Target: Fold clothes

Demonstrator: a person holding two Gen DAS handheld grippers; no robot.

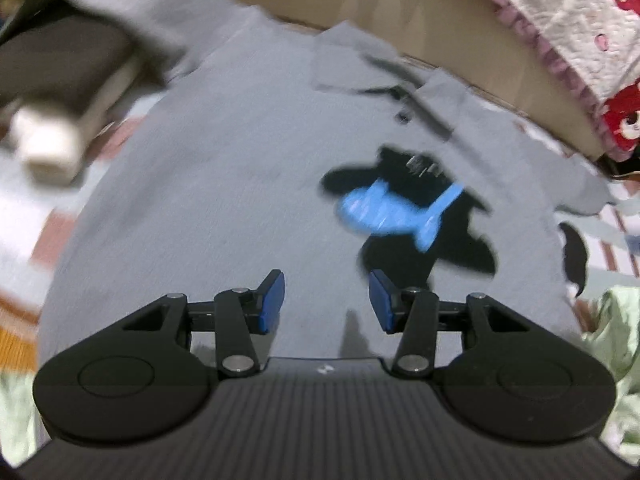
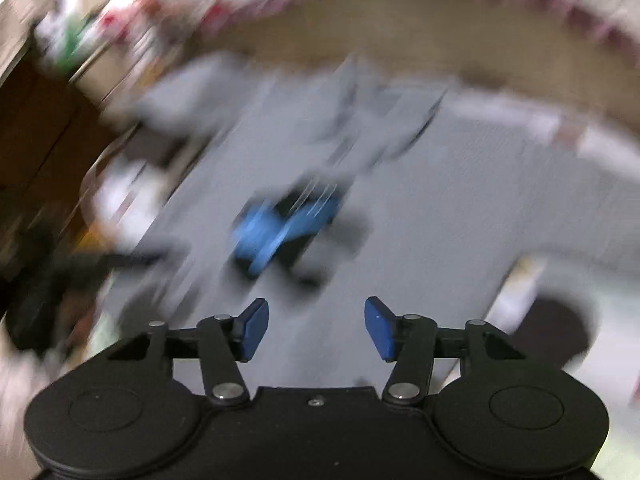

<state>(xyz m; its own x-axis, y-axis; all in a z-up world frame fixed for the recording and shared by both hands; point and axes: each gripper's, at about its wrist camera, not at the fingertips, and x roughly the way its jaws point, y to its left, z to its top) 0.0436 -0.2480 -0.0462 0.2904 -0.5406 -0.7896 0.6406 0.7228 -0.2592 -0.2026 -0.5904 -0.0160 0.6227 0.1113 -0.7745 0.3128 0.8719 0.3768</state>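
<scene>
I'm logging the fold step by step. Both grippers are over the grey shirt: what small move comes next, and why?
Probably lower the left gripper to pinch the shirt: it lies flat and unfolded, and both grippers, right gripper included, are open and empty.

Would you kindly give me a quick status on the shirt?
Left gripper open, empty. Right gripper open, empty. Grey shirt spread flat, unfolded. Nothing on it.

The grey polo shirt (image 1: 224, 200) lies flat and unobstructed in the middle, hemmed by a cardboard wall (image 1: 460, 56) behind and a green garment (image 1: 616, 332) beside it.
</scene>
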